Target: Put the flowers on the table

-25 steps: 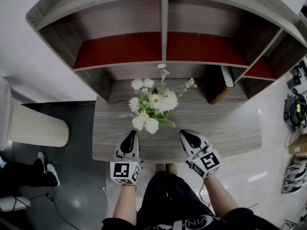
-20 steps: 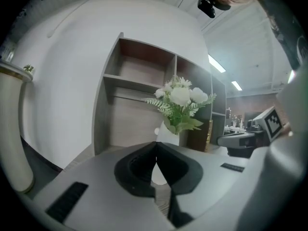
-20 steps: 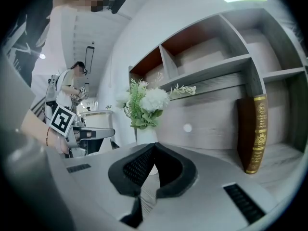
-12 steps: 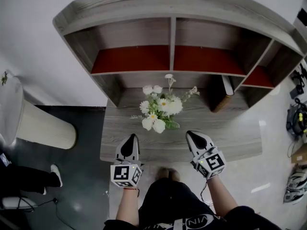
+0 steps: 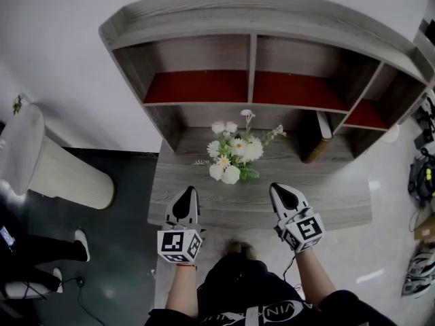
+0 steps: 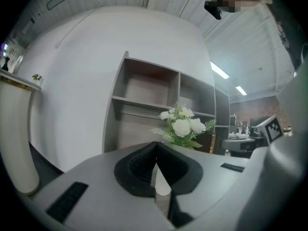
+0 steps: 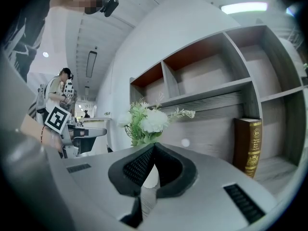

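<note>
Flowers (image 5: 234, 158): white blooms with green leaves, standing upright on the table and free of both grippers.
Table (image 5: 326, 192): grey wood grain. The flowers stand toward its back edge, just in front of the shelf unit and roughly midway across.
Left gripper (image 5: 186, 191): over the near edge of the table, left of the flowers and well short of them. It points level toward the shelves. Its jaws are closed tip to tip with nothing gripped.
Right gripper (image 5: 277, 187): over the near edge on the other side, also apart from the flowers. Its dark ribbed pads meet at the tips and hold nothing.
Vase (image 7: 150, 177): a pale shape shows through the notch below the closed pads in the right gripper view. It is probably the pot under the flowers, though only a sliver can be seen.
Shelf unit (image 5: 251, 19): grey wood with open compartments and red panels. It stands on the back of the table, against a white wall.
Book (image 7: 248, 146): brown with gilt lettering, upright in the lower right compartment and right of the flowers.
Pedestal (image 5: 61, 175): a pale ribbed column on the dark floor, left of the table.
Bystander (image 7: 60, 93): a standing person far off in the right gripper view, beyond the left gripper's marker cube.
</note>
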`<control>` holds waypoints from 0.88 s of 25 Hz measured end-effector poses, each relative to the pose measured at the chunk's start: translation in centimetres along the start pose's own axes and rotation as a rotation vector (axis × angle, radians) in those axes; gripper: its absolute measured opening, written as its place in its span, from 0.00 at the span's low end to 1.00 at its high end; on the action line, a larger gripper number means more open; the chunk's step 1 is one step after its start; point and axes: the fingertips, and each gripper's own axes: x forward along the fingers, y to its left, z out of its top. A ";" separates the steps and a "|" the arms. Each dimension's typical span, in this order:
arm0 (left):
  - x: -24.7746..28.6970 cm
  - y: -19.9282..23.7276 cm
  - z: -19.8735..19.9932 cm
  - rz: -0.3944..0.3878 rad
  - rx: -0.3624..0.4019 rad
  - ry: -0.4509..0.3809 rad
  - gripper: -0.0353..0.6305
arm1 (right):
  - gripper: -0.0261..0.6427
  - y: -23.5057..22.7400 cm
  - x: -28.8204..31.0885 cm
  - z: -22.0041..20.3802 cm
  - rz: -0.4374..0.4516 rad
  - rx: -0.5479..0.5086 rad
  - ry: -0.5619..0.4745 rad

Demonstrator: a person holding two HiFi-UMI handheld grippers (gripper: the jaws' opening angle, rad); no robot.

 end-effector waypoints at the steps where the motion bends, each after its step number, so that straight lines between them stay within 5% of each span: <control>1: -0.2 0.0 0.2 0.002 0.002 -0.003 0.06 | 0.05 0.1 -0.1 0.2 0.000 -0.001 -0.006; 22: -1.8 1.4 3.5 0.054 0.049 -0.068 0.06 | 0.05 1.1 0.3 2.8 0.007 -0.028 -0.081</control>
